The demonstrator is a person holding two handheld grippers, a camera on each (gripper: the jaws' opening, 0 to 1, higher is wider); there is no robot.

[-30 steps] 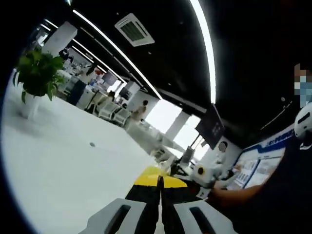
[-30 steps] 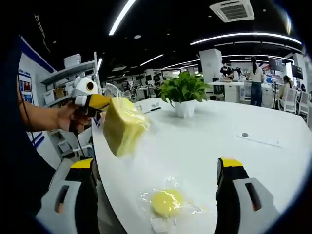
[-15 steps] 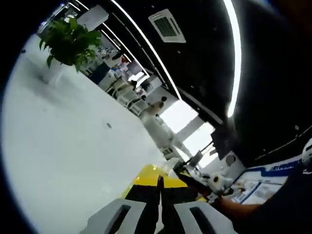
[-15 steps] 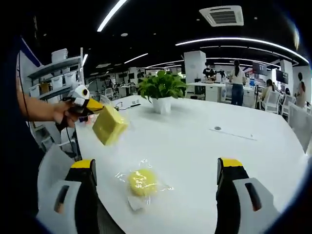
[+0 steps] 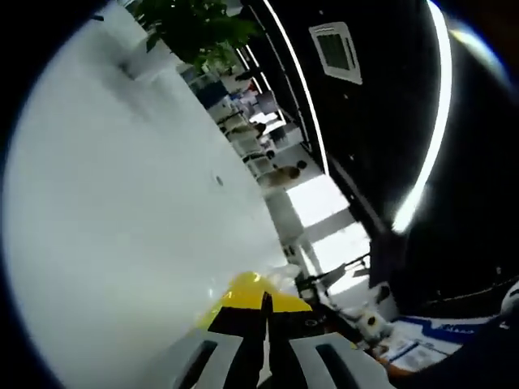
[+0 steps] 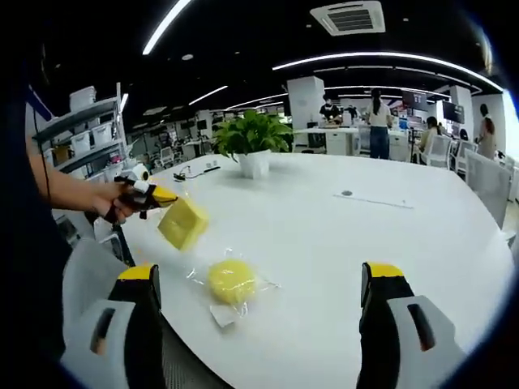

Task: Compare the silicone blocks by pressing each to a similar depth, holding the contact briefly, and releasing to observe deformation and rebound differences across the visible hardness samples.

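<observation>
My left gripper (image 6: 148, 197), held in a person's hand, comes in from the left of the right gripper view, shut on a square yellow silicone block (image 6: 182, 223) in clear wrap, just above the white table (image 6: 340, 243). In the left gripper view my left gripper (image 5: 266, 301) has its jaws pressed together, with the yellow block (image 5: 247, 288) showing past the tips. A round yellow silicone block (image 6: 231, 281) in clear wrap lies on the table near its front edge. My right gripper (image 6: 259, 274) stands open, wide apart, nothing between its jaws, short of the round block.
A potted plant (image 6: 253, 138) (image 5: 190, 24) stands at the table's far side. A small round fitting (image 6: 347, 194) (image 5: 217, 180) sits in the tabletop. Shelves with boxes (image 6: 81, 121) stand at the left. Several people and desks (image 6: 377, 130) are far behind.
The right gripper's view has drawn back, so both blocks look smaller and farther. The left gripper has lowered the square block toward the table, and its view has rolled.
</observation>
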